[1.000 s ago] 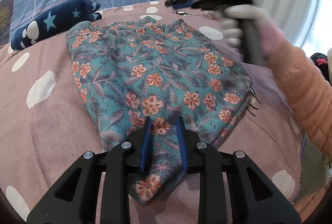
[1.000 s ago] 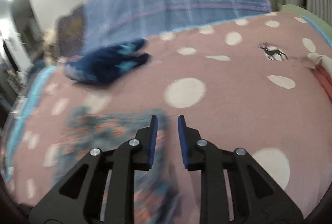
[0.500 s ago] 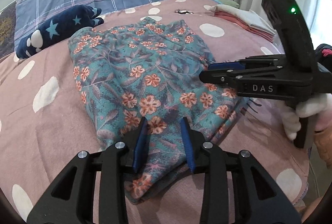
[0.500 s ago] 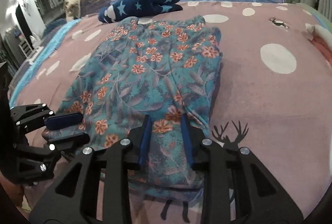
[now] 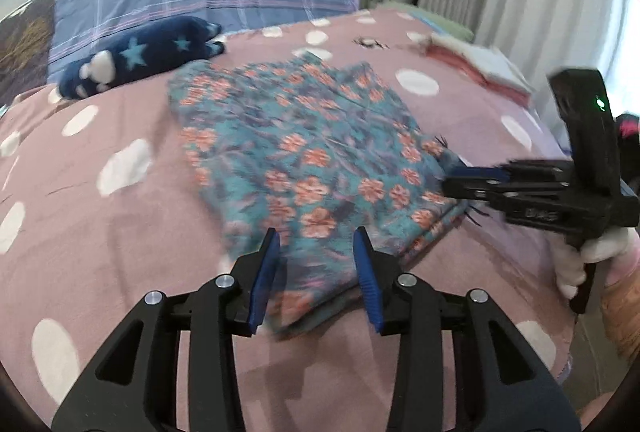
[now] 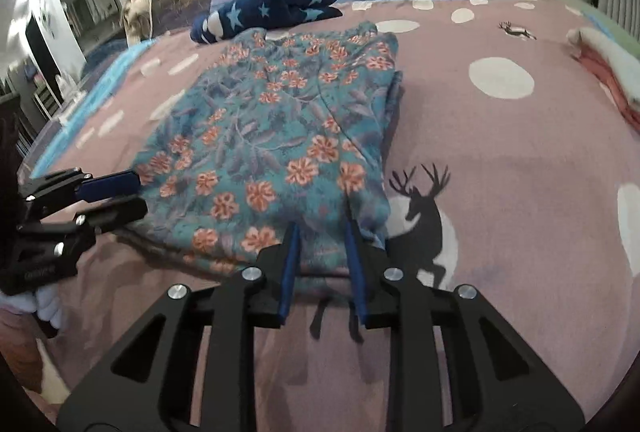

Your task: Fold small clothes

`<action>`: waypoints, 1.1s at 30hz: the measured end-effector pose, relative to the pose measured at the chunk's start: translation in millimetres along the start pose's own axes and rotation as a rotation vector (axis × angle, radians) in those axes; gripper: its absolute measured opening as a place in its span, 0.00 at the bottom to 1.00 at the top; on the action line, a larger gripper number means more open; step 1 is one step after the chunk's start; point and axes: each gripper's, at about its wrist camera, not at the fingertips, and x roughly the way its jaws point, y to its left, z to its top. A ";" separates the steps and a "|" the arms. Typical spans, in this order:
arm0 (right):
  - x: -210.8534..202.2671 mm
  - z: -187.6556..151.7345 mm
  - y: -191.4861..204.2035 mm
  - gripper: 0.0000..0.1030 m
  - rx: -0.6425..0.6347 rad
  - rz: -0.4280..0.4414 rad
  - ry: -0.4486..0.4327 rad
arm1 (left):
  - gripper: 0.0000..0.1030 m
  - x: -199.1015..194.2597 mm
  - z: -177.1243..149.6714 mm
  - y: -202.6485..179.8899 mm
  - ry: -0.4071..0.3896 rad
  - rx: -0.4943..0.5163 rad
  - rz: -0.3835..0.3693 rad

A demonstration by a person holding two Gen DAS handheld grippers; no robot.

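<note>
Floral garment (image 6: pixel 276 136) on bed (image 6: pixel 520 160)
Left gripper (image 5: pixel 316 264) opening, right gripper (image 6: pixel 320 264) closing, both straddling its hem; star-print garment (image 6: pixel 272 12) at twelve o'clock.

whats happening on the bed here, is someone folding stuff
Yes. A person holding a two-finger gripper in each hand is folding a teal floral garment on a pink polka-dot bedspread. The garment already lies folded into a rough rectangle. Both grippers are at its near edge: the left gripper has its jaws opening, with fabric between them, and the right gripper is closing over the near corner. A dark blue star-print item lies beyond it, and a stack of folded clothes sits off to the side.
</note>
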 end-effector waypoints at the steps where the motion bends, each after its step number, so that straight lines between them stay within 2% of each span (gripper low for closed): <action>1: -6.0 -0.1 -1.6 0.24 0.012 0.014 -0.010 | 0.39 -4.7 -0.8 5.6 -0.009 -0.004 0.030; 3: -24.0 1.3 -9.8 0.25 0.037 0.039 -0.055 | 0.39 -9.7 -4.0 17.5 -0.008 -0.023 0.059; 5: -32.2 0.8 -15.8 0.31 0.045 0.036 -0.066 | 0.39 -9.4 -7.8 30.0 0.006 -0.075 0.049; 7: -33.4 -1.2 -25.8 0.34 0.073 0.044 -0.051 | 0.40 -5.1 -10.6 39.5 0.026 -0.129 0.019; 8: -29.4 -2.3 -31.5 0.40 0.102 0.063 -0.027 | 0.41 -3.3 -11.7 41.2 0.031 -0.141 0.012; 10: -20.1 -3.3 -35.8 0.43 0.137 0.106 0.001 | 0.41 -1.6 -14.6 39.2 0.031 -0.136 0.011; 11: -15.7 -4.2 -36.8 0.39 0.147 0.116 0.005 | 0.41 -1.3 -15.0 38.0 0.031 -0.133 0.011; 12: -10.0 -4.5 -36.6 0.29 0.147 0.112 0.008 | 0.41 -0.7 -15.5 36.4 0.032 -0.128 0.010; 13: -7.8 -4.5 -34.9 0.07 0.141 0.111 0.004 | 0.41 -1.1 -16.4 34.8 0.031 -0.124 0.015; 18: -41.8 -0.4 -22.7 0.06 0.104 0.114 -0.099 | 0.36 -12.1 -17.6 31.0 0.021 -0.084 0.055; 23: -15.4 -14.5 -36.4 0.06 0.125 0.064 0.015 | 0.35 -13.6 -21.6 38.0 0.026 -0.093 0.054; 26: -18.8 -16.7 -38.5 0.06 0.140 0.079 0.009 | 0.30 -18.8 -19.9 37.1 0.023 -0.083 0.050; 30: -45.0 -4.2 -32.0 0.10 0.096 0.074 -0.054 | 0.30 -30.4 -1.1 37.3 -0.031 -0.078 0.032; 32: -50.5 4.6 -27.5 0.18 0.075 0.080 -0.082 | 0.30 -28.9 12.8 35.2 -0.057 -0.066 0.050; 33: -50.4 10.7 -23.4 0.19 0.068 0.085 -0.097 | 0.30 -25.2 21.2 33.0 -0.068 -0.055 0.056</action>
